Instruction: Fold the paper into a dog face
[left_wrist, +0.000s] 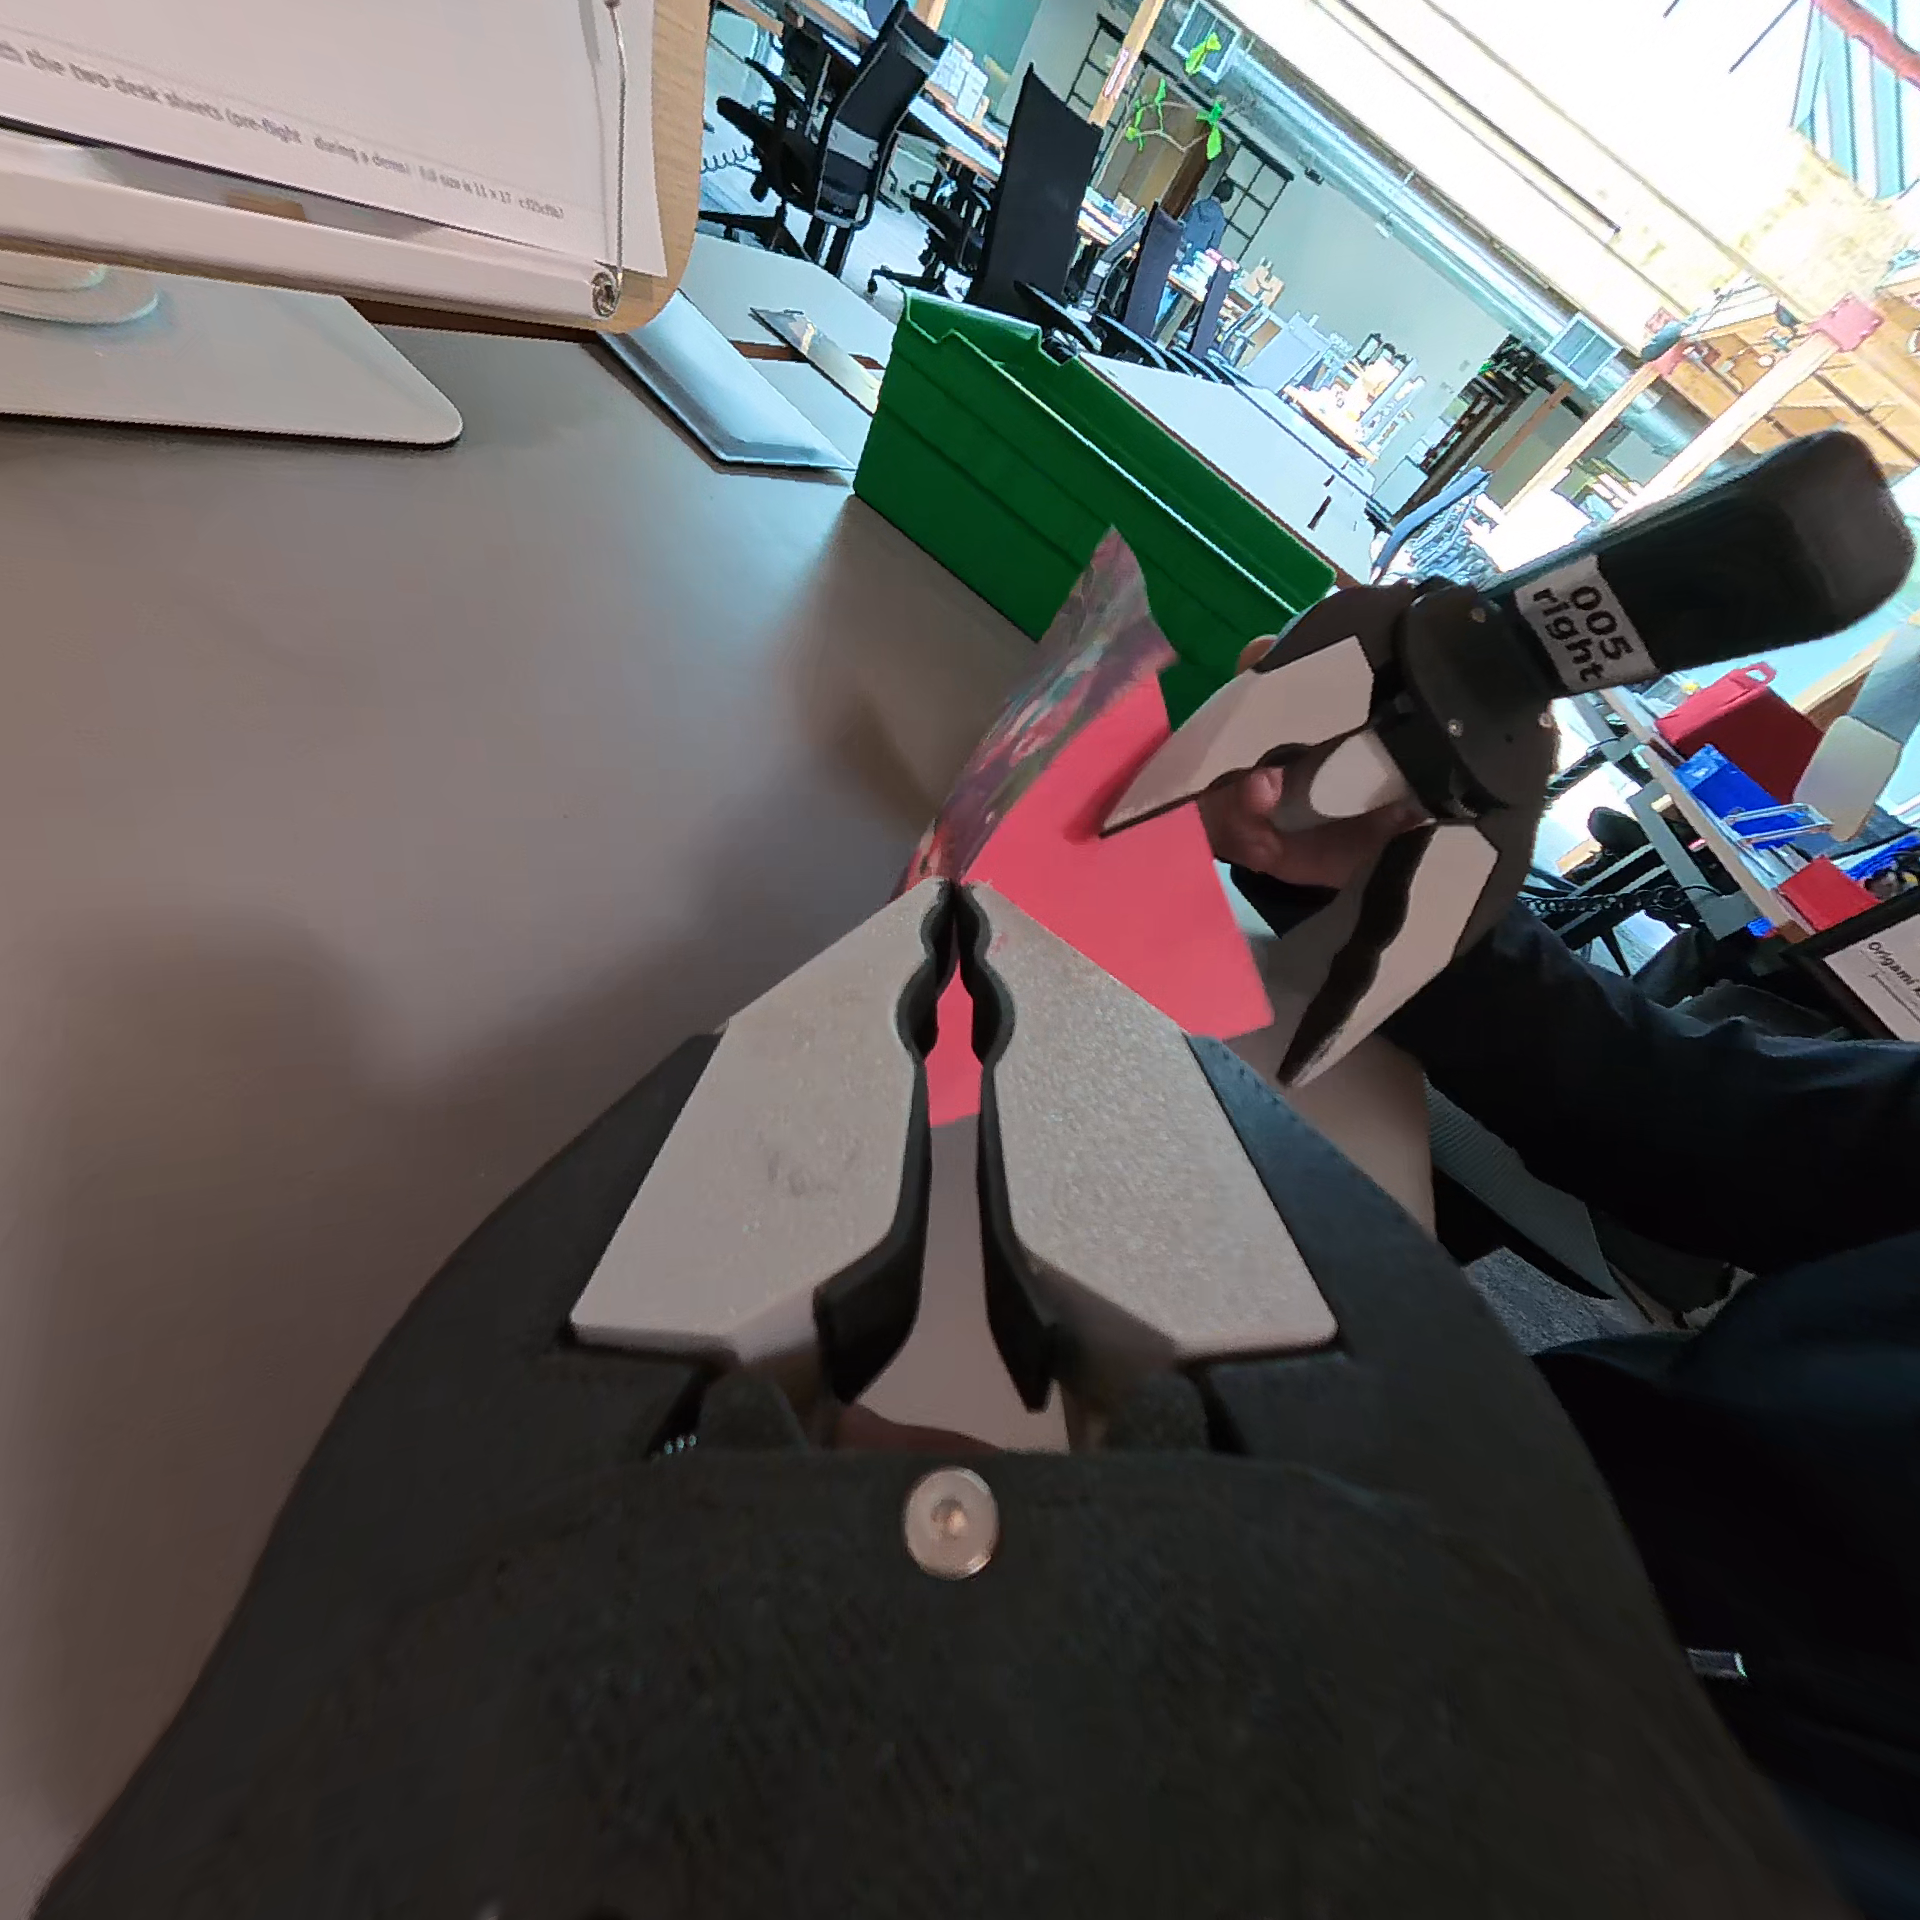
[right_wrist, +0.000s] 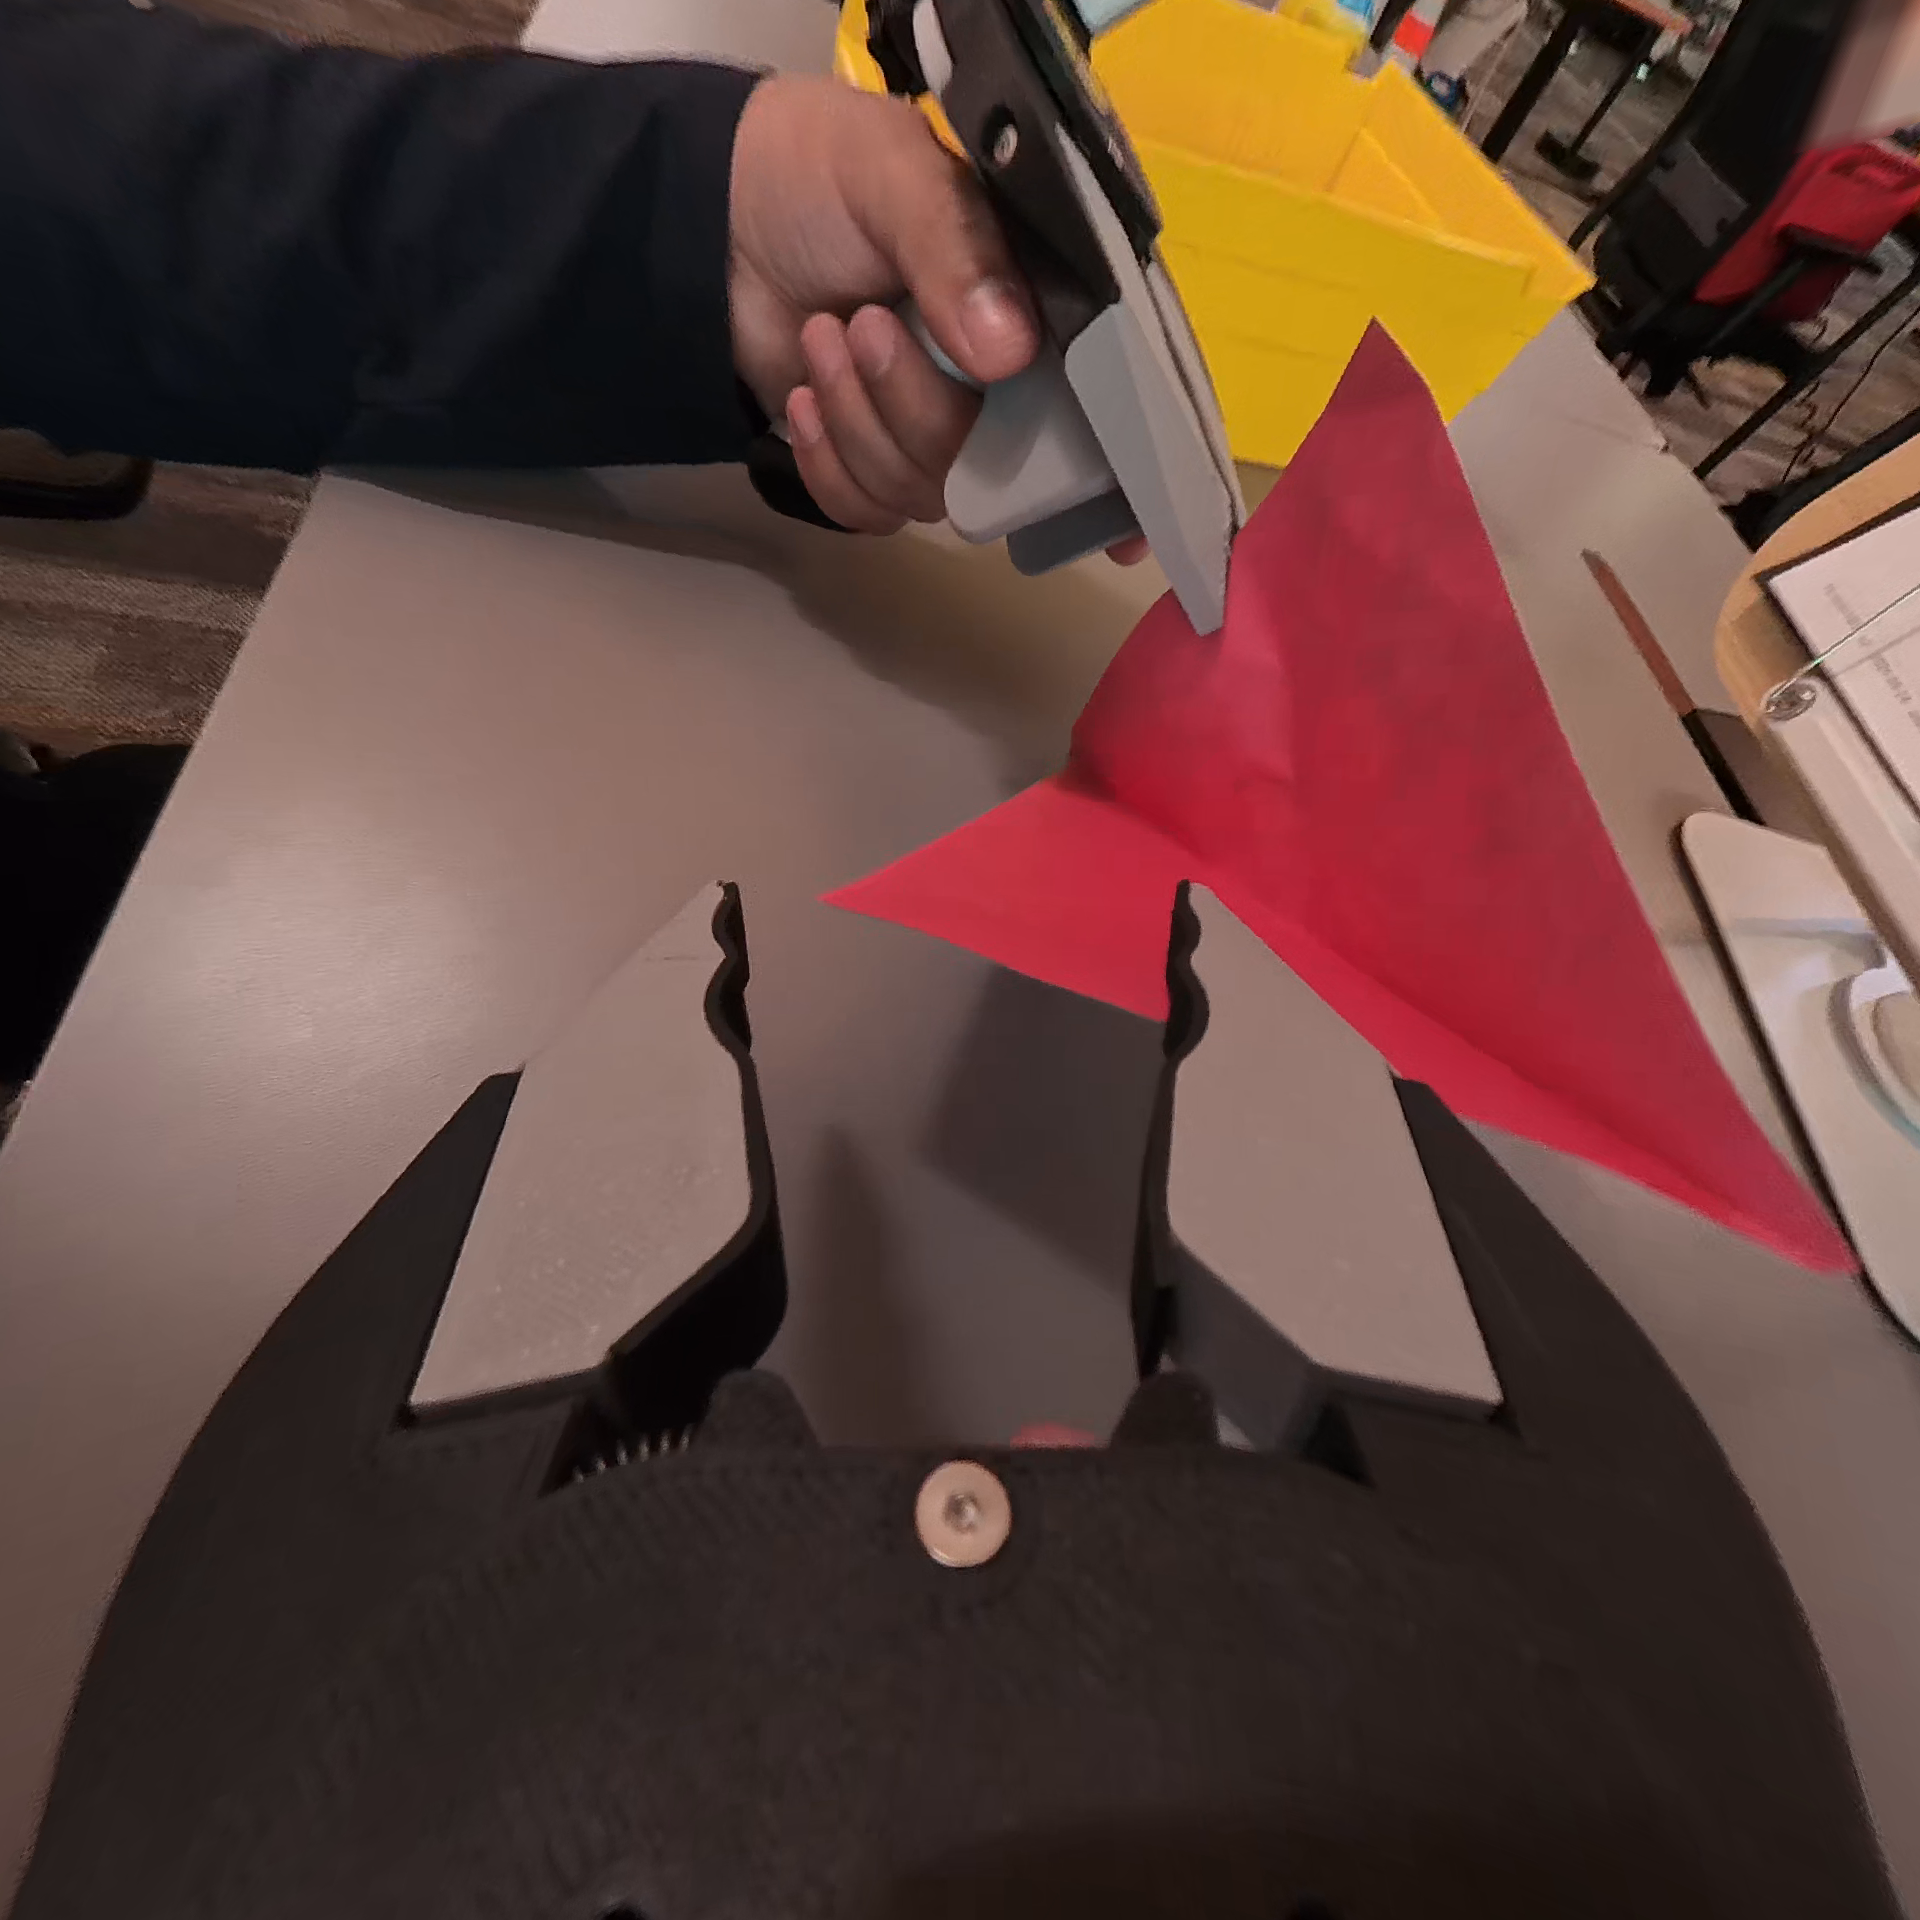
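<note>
The left tongs (left_wrist: 954, 914) pinch a corner of the red paper (right_wrist: 1371, 790), lifting it off the grey surface (right_wrist: 520, 727); its patterned underside is blurred. The right tongs (right_wrist: 956, 904) hang spread beside the paper, holding nothing.

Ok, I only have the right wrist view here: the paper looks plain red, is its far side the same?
Observer: No. The left wrist view shows the paper has a multicoloured print on its far side.
Operator: Anything behind it?
Observer: A green bin stands just beyond it on the table.
Operator: And my gripper?
Observer: The right gripper is open, with one fingertip in front of the red face; I cannot tell if they touch.
</note>
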